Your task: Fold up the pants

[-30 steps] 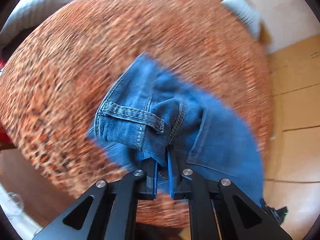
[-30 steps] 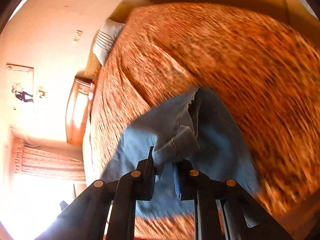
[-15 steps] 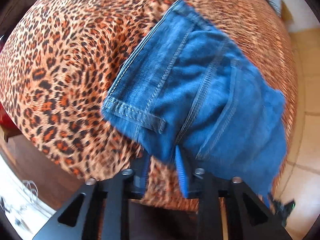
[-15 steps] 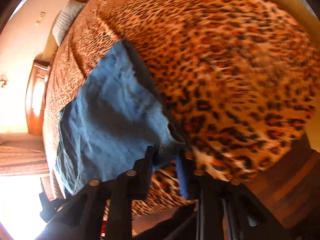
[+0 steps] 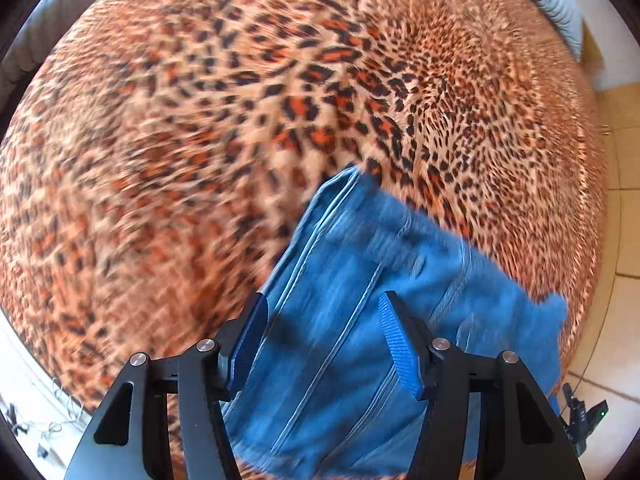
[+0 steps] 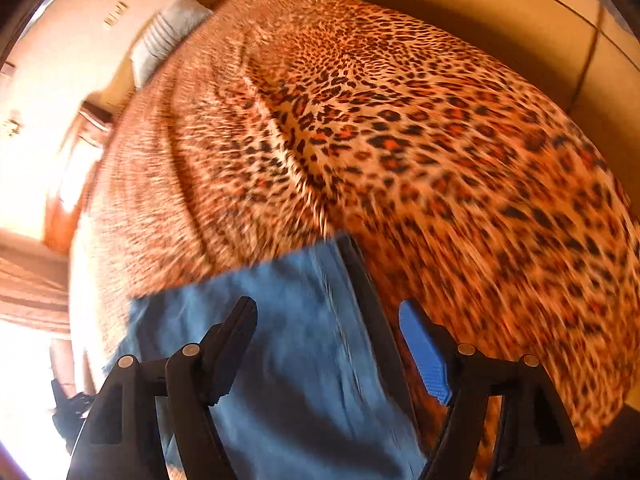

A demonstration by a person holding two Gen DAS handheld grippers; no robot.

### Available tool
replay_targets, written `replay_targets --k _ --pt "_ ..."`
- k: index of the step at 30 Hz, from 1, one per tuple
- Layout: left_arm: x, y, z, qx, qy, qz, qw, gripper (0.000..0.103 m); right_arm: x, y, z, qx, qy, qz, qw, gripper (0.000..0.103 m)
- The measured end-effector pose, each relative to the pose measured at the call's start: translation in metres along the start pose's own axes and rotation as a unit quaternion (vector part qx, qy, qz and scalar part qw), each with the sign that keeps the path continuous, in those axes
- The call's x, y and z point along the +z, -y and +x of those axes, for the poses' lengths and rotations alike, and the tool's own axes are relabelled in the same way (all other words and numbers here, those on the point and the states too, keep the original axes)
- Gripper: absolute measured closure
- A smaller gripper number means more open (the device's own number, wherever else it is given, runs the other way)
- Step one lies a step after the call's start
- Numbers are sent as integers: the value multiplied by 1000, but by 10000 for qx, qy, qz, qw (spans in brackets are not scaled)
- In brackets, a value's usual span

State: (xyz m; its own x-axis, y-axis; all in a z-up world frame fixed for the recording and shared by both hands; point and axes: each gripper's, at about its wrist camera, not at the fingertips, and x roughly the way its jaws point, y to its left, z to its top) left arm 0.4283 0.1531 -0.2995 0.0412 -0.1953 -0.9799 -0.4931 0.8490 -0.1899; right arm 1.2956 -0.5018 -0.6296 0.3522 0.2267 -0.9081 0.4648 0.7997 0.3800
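Both black hand-held grippers point down at the blue denim pants [image 5: 360,320], which lie flat on a leopard-print bedspread [image 5: 200,120] near its close edge. On the left gripper [image 5: 320,320] the jaws are opening, their blue ribbed pads [image 5: 400,352] clear of the cloth beneath. On the right gripper [image 6: 328,332] the jaws are also opening, over the pants' dark right edge, gripping nothing. A grey pillow [image 6: 168,36] lies at the far end

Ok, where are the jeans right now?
The jeans lie on the leopard-print bedspread near its close edge, low in both wrist views, beneath both opening grippers, gripped by neither.
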Motion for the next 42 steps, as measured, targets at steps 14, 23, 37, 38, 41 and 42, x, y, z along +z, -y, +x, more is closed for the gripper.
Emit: replay_targets --k 14,23,37,38,41,42 --pt "8 18 -4 358 157 285 9988 82 13 -27 24 -803 -245 -756 9936 55" --pt "-93 -79 -43 -1104 -330 -565 9917 49 -72 12 -38 -200 -460 -162 9986 29" --pt "-81 -31 -14 -971 140 -66 9952 93 -119 51 -48 -75 -128 644 9978 95" --pt "-79 -34 -4 -962 -104 -206 9951 93 -121 56 -39 -251 -317 709 9967 91" --pt "-77 -46 0 -1392 -283 -627 9879 93 -129 57 -42 -182 -285 842 9959 78" --pt "-76 -49 -2 -1530 -311 -683 9854 92 -132 54 -44 4 -233 911 9956 57"
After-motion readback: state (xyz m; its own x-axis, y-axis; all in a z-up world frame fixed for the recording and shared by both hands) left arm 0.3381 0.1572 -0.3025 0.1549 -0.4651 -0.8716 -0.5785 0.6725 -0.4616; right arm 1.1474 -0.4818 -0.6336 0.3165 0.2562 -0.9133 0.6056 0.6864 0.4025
